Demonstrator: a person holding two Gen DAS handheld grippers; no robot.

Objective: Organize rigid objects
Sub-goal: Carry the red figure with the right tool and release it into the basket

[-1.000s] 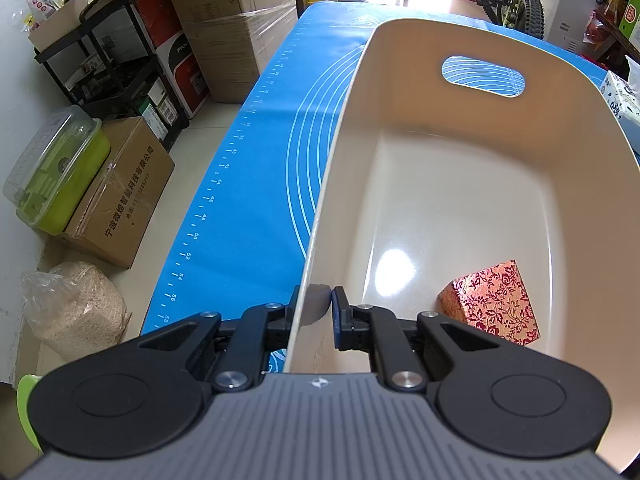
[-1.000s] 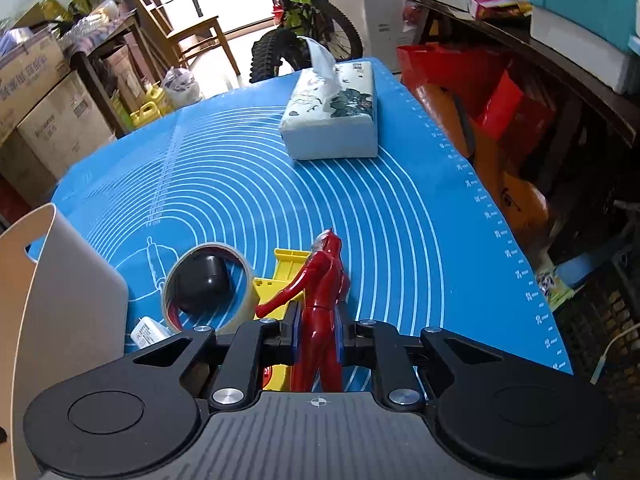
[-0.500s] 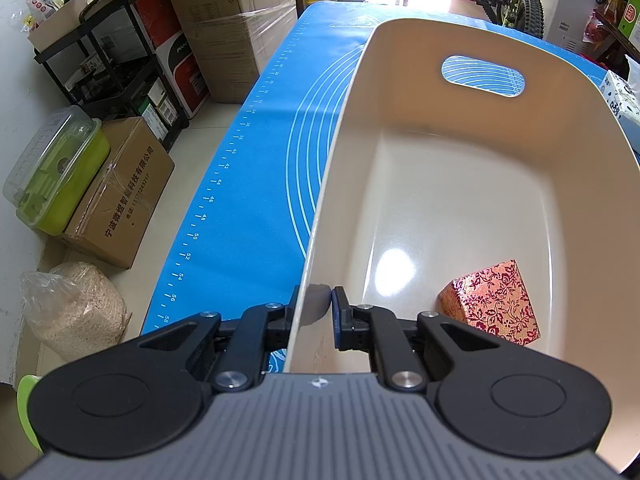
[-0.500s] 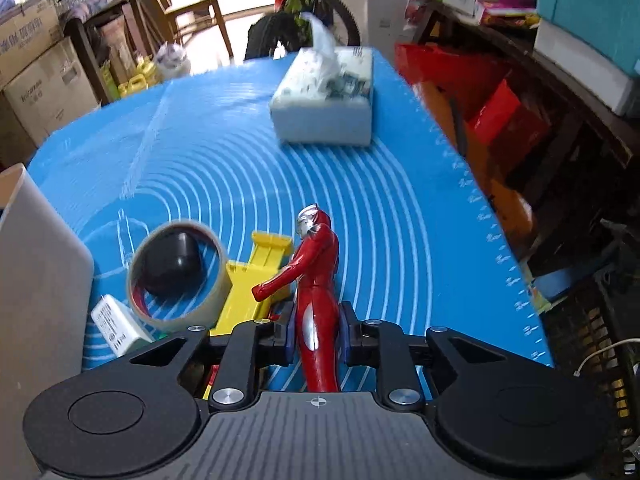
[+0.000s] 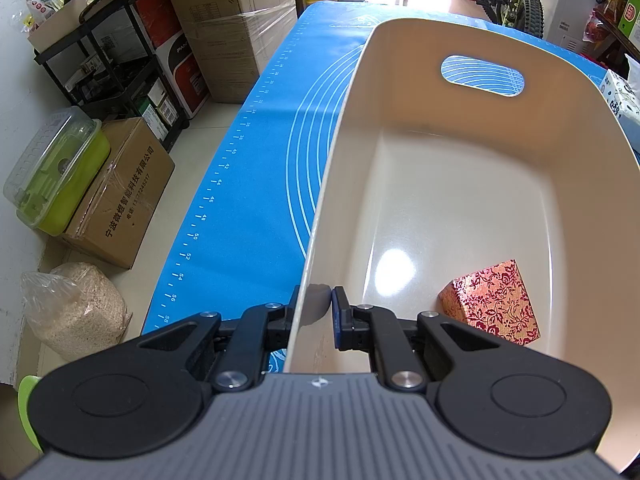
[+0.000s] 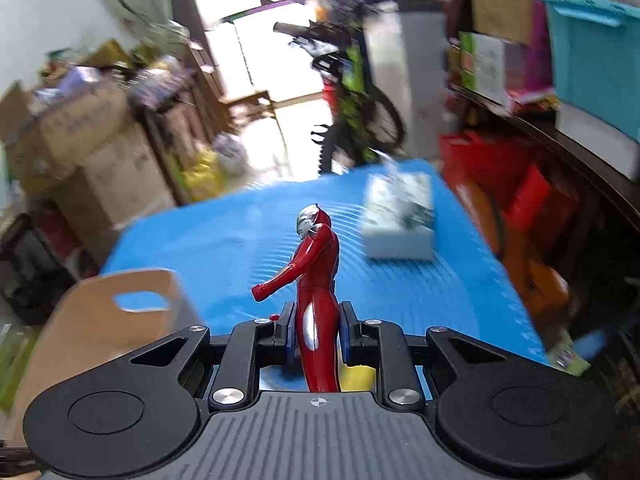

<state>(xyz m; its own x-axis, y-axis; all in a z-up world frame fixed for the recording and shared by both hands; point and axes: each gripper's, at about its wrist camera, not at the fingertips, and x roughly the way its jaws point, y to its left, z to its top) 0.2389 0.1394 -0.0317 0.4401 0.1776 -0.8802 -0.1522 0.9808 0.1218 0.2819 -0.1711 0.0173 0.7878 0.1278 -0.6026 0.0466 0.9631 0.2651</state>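
Looking through the left wrist view, we saw our left claw (image 5: 316,312) pinched tight on the near rim of the cream bin (image 5: 460,152). One finger sat outside the wall and one sat inside. The bin stood on the blue mat (image 5: 256,200) that covered the surface. Down in the near right corner of the bin lay a small red box with flowers (image 5: 490,304). The rest of the bin floor was bare and shiny. We thought this claw's job was to hold the bin firm so it would not slide.

In the right wrist view, our right claw (image 6: 316,334) was closed on the legs of a red toy figure (image 6: 316,280). The toy stood up straight between the fingers, with one arm sticking out to the left. It hung in the air above the blue mat. The picture was blurry, so the far things were hard to see. The bin (image 6: 100,320) showed at the lower left, and a tissue box (image 6: 400,224) sat farther off on the mat.

To do this step well, we judged that we should carry the toy left, over the bin wall. We should lift it high enough that its feet and arm clear the rim. Then we should lower it onto the bare floor, away from the red box, before letting go.
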